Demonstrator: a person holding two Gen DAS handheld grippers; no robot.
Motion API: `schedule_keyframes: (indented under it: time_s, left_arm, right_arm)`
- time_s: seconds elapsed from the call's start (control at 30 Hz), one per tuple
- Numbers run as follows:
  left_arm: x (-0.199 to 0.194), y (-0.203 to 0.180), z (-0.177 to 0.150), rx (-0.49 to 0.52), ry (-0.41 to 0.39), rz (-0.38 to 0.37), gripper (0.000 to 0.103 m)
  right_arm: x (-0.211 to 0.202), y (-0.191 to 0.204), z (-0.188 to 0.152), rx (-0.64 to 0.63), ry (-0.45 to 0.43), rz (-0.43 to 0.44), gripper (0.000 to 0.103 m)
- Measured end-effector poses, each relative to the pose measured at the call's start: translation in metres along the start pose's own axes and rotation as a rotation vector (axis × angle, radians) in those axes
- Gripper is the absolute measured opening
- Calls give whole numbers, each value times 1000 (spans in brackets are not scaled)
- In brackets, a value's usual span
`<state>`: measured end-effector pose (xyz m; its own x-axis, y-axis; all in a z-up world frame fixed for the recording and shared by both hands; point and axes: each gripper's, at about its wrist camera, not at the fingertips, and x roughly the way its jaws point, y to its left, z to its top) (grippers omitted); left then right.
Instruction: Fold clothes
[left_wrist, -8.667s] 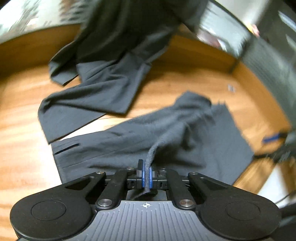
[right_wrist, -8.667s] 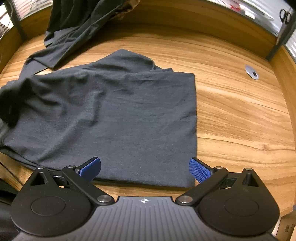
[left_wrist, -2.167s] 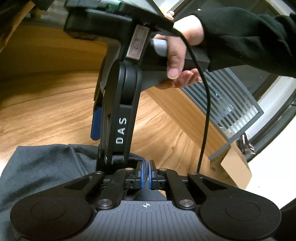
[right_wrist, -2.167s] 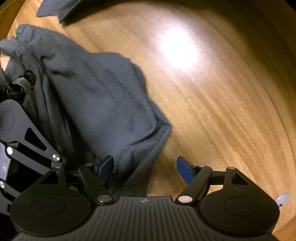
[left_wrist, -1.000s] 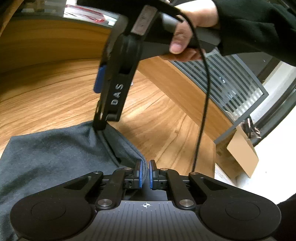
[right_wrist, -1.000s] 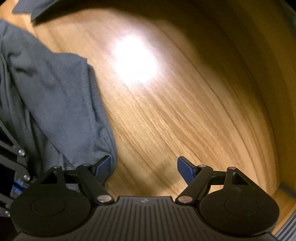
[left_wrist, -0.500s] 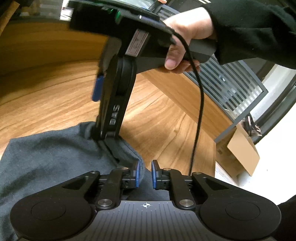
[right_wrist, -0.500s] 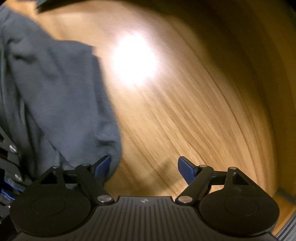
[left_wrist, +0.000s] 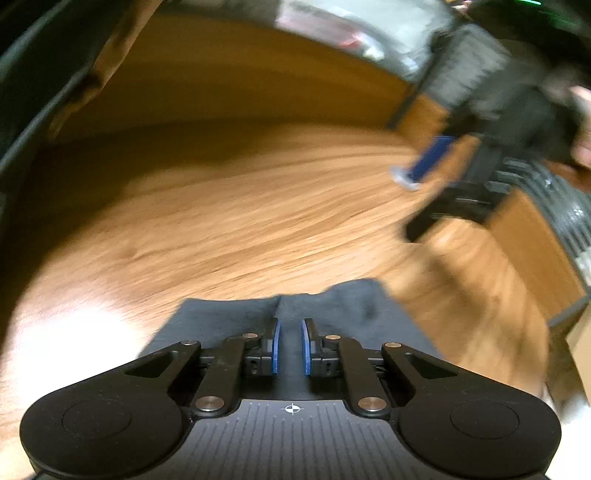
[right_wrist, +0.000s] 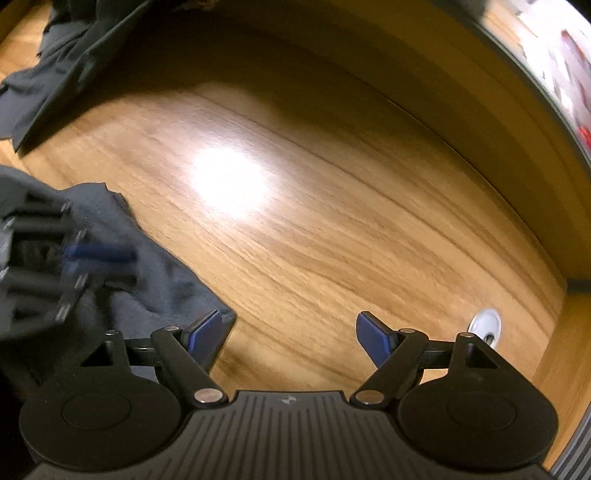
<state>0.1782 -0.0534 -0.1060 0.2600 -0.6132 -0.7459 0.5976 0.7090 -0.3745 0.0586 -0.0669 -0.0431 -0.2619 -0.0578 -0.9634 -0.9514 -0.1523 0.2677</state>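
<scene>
The left gripper (left_wrist: 291, 347) is hovering over a folded dark grey garment (left_wrist: 229, 317) lying on the wooden table (left_wrist: 236, 221), its blue pads standing slightly apart with only a narrow gap, pinching nothing. The right gripper (right_wrist: 290, 338) is pointing down at bare wood, jaws spread wide and empty, its left pad at the garment's corner. Farther back, more dark clothing (right_wrist: 48, 74) is lying heaped.

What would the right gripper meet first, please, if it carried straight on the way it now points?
Most likely bare wooden tabletop. The right gripper points steeply down with its fingers wide apart and only wood between them; the dark grey garment lies just off its left finger, though depth is hard to judge.
</scene>
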Motion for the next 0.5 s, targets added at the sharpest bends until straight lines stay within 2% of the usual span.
schedule_keyframes:
  time_s: [0.03,0.1,0.27,0.43,0.5]
  left_arm:
    - [-1,4,1,-13,-4,-3,5]
    - [-6,8,3,-31,-14,-8,5]
    - [-38,5,3,-31,-47,-13,6]
    - [-80,-2,-2,15,-58,9,8]
    - [-97,-3,-8,29,-49,23,9]
  right_arm:
    - [-1,0,-5,16,-9,-3,84]
    - [5,7,-18,55,-47,-6,84]
    - [24,37,-45,60,-125,-5,84]
    - [51,61,-59,110,-206,-76,84]
    - [58,69,-64,103,-235,-170,84]
